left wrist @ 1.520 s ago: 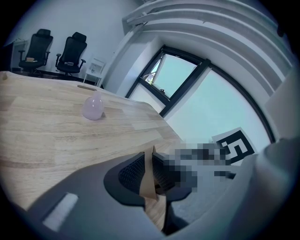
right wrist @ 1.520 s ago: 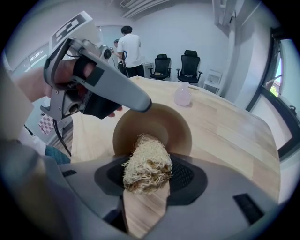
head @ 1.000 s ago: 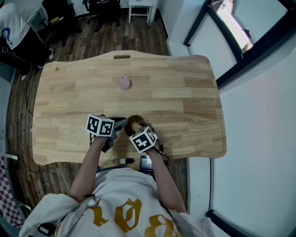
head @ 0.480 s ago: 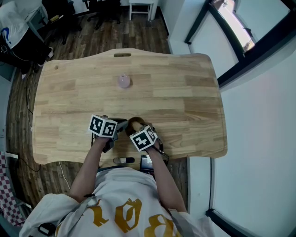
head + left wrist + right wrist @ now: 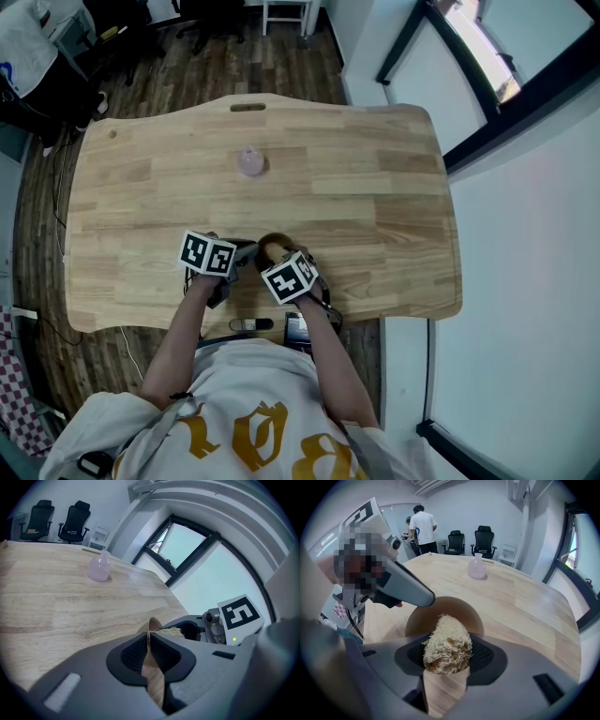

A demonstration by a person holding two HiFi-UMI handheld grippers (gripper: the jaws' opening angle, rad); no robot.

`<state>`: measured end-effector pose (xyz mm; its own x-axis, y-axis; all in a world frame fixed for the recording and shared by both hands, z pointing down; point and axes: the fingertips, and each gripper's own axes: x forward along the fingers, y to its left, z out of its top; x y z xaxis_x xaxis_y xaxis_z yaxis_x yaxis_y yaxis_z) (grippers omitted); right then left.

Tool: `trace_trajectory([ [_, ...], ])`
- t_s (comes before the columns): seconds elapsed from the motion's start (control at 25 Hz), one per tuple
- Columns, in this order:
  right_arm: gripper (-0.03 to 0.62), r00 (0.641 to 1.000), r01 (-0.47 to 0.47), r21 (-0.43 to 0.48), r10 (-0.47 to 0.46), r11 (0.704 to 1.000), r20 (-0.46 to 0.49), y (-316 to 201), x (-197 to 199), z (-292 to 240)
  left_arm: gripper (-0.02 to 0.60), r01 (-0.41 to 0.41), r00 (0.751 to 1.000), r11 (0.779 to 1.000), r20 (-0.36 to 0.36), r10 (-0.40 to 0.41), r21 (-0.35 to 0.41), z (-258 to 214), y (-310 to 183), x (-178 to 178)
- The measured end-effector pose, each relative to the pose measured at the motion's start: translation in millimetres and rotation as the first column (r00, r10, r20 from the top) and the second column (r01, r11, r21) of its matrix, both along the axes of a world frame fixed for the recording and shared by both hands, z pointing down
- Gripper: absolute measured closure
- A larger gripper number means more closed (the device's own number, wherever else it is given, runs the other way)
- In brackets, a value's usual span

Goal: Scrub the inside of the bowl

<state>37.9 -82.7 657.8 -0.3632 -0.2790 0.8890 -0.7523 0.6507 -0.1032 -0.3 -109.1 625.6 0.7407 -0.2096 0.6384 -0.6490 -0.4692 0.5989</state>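
Note:
A small brown wooden bowl (image 5: 270, 246) sits near the table's front edge, between my two grippers. My left gripper (image 5: 150, 651) is shut on the bowl's thin rim (image 5: 153, 634), holding it from the left. My right gripper (image 5: 446, 660) is shut on a pale fibrous scrubber (image 5: 446, 641), whose tip points into the bowl's hollow (image 5: 454, 610). In the head view the left gripper (image 5: 242, 251) and the right gripper (image 5: 276, 259) meet at the bowl, and their marker cubes hide most of it. The left gripper view shows the scrubber (image 5: 168, 631) just past the rim.
A small pink vase (image 5: 250, 162) stands at the table's middle back, well away from the bowl. The wooden table (image 5: 375, 206) ends close behind my hands. Office chairs (image 5: 483, 538) and a standing person (image 5: 423, 527) are beyond the far side.
Both grippers stay at the bowl with only slight shifts; the holds on the rim and the scrubber are unchanged.

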Motion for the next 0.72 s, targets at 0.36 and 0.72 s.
trace_trajectory([
  [0.36,0.399,0.992,0.124,0.027,-0.124,0.992,0.021,1,-15,-1,0.559,0.025,1.000,1.000,-0.007,-0.025,-0.010,4,-5,-3],
  [0.72,0.399,0.970,0.241,-0.017,-0.241,0.970,0.023,18,-20,3,0.572,0.018,0.999,1.000,0.042,-0.018,0.007,12,-6,-8],
])
